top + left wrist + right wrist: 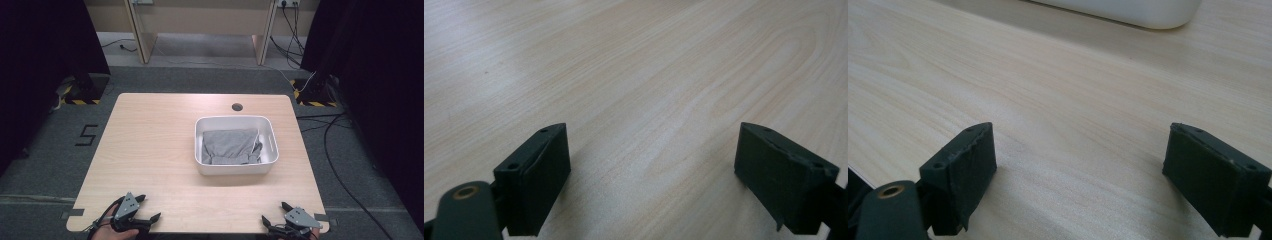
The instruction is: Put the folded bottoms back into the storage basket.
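Observation:
A white plastic tub stands right of centre on the wooden table, with a folded grey cloth lying inside it. My left gripper rests at the near left edge of the table, open, with bare wood between its jaws. At the near right edge, my right gripper is also open with nothing between its jaws. The tub's lower wall runs along the top of the right gripper view, well ahead of the jaws.
A round cable hole sits near the table's far edge. Black curtains flank both sides. Cables trail over the grey carpet to the right. A wooden bench frame stands beyond the table.

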Tool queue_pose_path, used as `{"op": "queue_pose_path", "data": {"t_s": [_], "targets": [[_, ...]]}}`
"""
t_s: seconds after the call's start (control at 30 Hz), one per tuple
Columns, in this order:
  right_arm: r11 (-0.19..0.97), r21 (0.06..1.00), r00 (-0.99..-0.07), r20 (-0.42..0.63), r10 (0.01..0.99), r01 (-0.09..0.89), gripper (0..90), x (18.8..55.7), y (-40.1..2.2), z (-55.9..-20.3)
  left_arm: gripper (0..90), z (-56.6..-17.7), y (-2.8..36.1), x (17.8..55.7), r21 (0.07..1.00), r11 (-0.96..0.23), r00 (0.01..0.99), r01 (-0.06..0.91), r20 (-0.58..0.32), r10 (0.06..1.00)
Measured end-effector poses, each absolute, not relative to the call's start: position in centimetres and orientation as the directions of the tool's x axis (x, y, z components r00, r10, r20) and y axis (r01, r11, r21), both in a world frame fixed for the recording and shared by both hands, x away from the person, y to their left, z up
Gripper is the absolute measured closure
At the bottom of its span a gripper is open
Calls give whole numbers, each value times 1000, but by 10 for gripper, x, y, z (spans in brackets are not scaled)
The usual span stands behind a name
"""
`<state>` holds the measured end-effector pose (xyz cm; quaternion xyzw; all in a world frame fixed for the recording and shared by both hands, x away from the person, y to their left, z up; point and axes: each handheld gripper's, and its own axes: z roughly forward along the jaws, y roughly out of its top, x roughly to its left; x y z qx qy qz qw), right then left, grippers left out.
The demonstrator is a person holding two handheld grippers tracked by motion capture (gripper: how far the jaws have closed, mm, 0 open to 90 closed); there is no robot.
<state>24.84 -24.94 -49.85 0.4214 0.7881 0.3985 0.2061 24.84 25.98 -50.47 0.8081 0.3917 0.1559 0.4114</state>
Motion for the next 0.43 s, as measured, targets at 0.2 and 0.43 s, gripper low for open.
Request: {"op": "queue_pose_path", "data": {"t_s": [0.2, 0.43], "targets": [[323, 807, -562, 13, 827, 494, 143, 248, -249, -499, 138, -505, 260, 248, 788, -355, 645, 504, -70, 761], [325, 811, -568, 10, 823, 486, 143, 248, -250, -500, 138, -505, 260, 248, 789, -352, 646, 503, -73, 760]]}}
